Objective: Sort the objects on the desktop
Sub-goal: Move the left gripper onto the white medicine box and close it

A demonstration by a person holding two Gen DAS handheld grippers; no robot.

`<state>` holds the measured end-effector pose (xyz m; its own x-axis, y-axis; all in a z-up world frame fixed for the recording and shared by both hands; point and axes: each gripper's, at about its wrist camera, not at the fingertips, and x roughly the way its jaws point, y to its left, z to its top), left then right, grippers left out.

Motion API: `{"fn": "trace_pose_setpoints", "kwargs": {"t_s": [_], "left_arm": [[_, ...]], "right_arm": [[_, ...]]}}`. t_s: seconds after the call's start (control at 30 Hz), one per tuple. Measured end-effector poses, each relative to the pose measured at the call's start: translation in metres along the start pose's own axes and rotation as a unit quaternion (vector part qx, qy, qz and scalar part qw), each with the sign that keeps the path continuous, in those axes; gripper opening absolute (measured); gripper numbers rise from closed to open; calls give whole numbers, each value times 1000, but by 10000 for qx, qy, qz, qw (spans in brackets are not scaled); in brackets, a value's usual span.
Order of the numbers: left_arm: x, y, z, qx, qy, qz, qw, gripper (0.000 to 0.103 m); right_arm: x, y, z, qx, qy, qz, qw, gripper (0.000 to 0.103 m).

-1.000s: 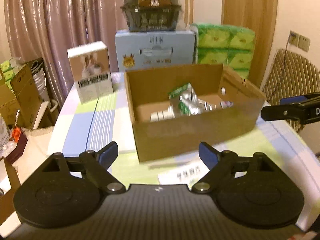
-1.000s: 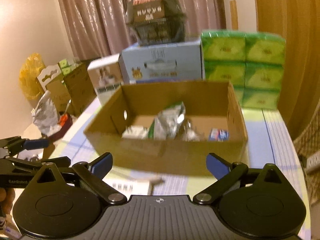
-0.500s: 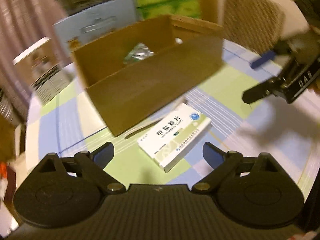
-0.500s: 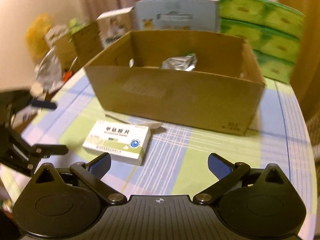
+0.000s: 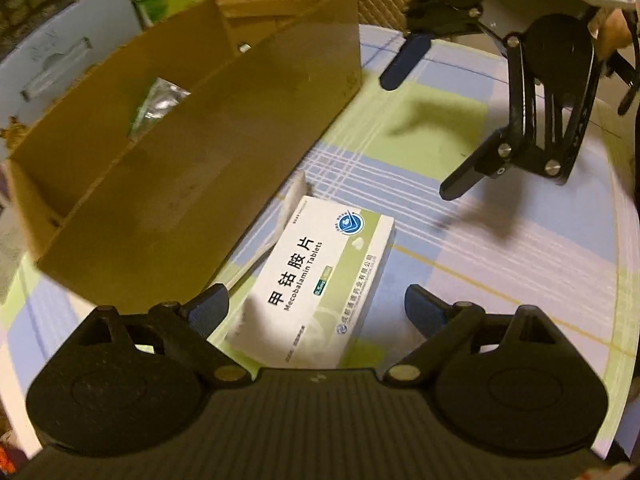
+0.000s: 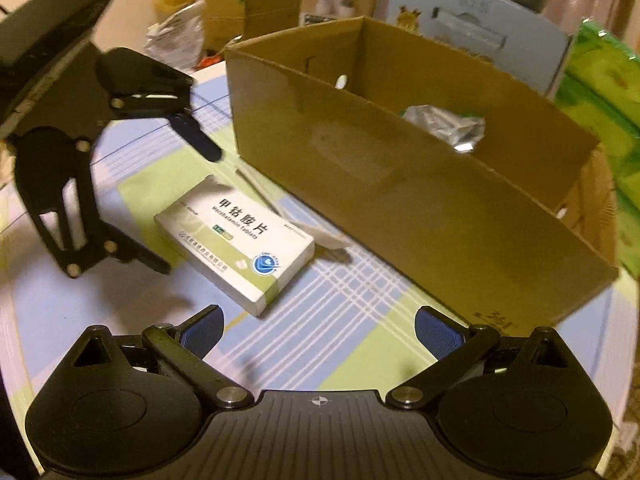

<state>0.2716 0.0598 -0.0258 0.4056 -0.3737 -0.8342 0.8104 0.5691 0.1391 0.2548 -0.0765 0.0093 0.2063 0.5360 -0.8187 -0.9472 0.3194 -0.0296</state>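
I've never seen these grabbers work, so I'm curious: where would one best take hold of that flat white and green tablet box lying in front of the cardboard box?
Probably across its two long sides, near the middle. The Mecobalamin tablet box lies flat on the tablecloth, too wide the long way. The open left gripper already straddles it from above; the cardboard box crowds the far end.

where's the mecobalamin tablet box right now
The tablet box lies flat on the checked tablecloth, just outside the cardboard box, between the open left tool fingers.
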Motion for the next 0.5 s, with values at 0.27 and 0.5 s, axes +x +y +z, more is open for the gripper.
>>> {"fn": "trace_pose_setpoints", "kwargs": {"t_s": [0.27, 0.5], "left_arm": [[25, 5, 1, 384, 214, -329, 9985, 88], [35, 14, 1, 461, 272, -423, 9977, 75]], "right_arm": [[23, -3, 6, -584, 29, 311, 9978, 87], [37, -11, 13, -782, 3, 433, 9960, 82]]}}
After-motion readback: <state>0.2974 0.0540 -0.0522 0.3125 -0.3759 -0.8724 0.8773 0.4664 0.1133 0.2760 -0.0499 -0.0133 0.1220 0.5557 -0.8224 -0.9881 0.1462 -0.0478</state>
